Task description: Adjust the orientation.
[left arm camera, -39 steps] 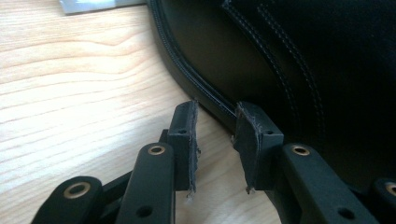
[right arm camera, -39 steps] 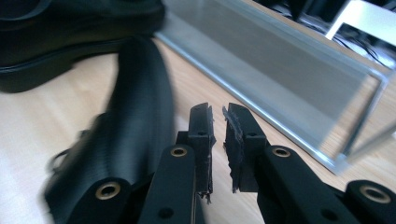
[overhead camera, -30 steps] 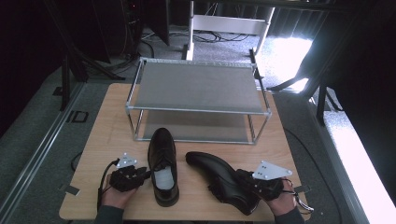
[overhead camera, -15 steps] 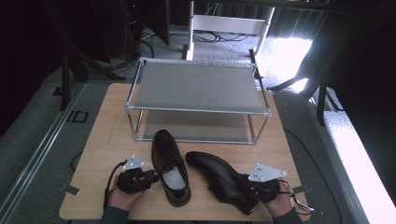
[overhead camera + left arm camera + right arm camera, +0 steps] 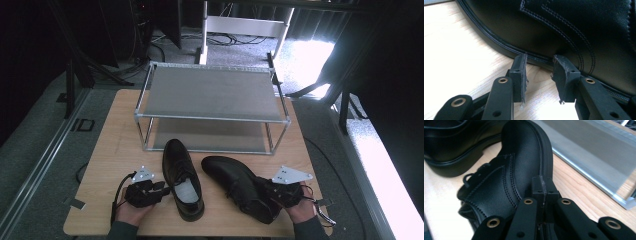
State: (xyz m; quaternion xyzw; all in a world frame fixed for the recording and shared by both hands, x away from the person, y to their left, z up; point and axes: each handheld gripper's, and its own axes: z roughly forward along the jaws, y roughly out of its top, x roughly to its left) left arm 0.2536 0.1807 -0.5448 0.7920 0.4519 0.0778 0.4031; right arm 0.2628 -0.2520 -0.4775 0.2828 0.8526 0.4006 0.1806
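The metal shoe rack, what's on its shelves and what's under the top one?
The rack's top shelf is bare. Beneath it, the front strip of the lower shelf looks bare too; the rest is covered by the top shelf. Both shoes sit on the table.

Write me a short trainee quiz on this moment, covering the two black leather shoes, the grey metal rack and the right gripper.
1. True or false: the grey two-shelf metal rack holds a shoe.
2. The right gripper has its jaws: A wide open, B shut, C around a rack post.
3. Where does the toe of the upright black leather shoe point?
Key: 1 false: that shoe and the tilted black leather shoe are on the light wooden table; 2 B; 3 towards the rack.
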